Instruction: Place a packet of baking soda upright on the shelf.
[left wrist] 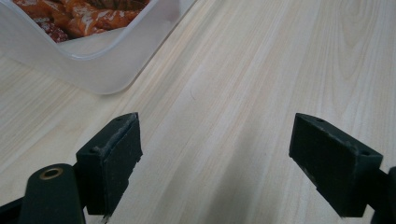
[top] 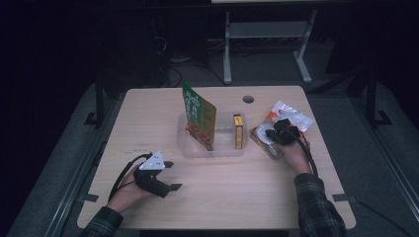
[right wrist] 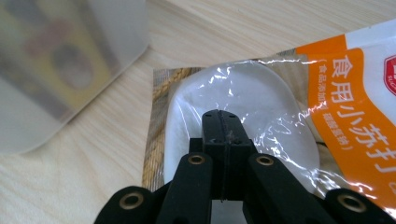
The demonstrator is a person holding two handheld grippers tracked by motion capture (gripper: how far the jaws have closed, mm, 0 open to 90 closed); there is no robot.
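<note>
1. At the left of the table (top: 148, 212), the left gripper (top: 172, 176) rests low over bare wood with its jaws wide apart and nothing between them; the left gripper view shows a corner of the clear tub (left wrist: 100, 70) just ahead of it.
2. In the middle stands the clear tub (top: 184, 143), holding a tall green and orange packet (top: 200, 118) that leans upright and a small yellow box (top: 238, 131) on its edge.
3. Just right of the tub lies the clear-wrapped packet (right wrist: 243, 100), flat on the table with a white tray inside; an orange and white bag (right wrist: 359, 121) overlaps its far side.
4. The right gripper (right wrist: 225, 122) sits over that packet with its jaws pressed together; whether they pinch any film cannot be told.
5. The packet looks light, its film slick and crinkly, and its tray likely thin and easy to dent. A hold on the flat sealed edge near the tub seems safest, since the glossy top would probably slip.
</note>
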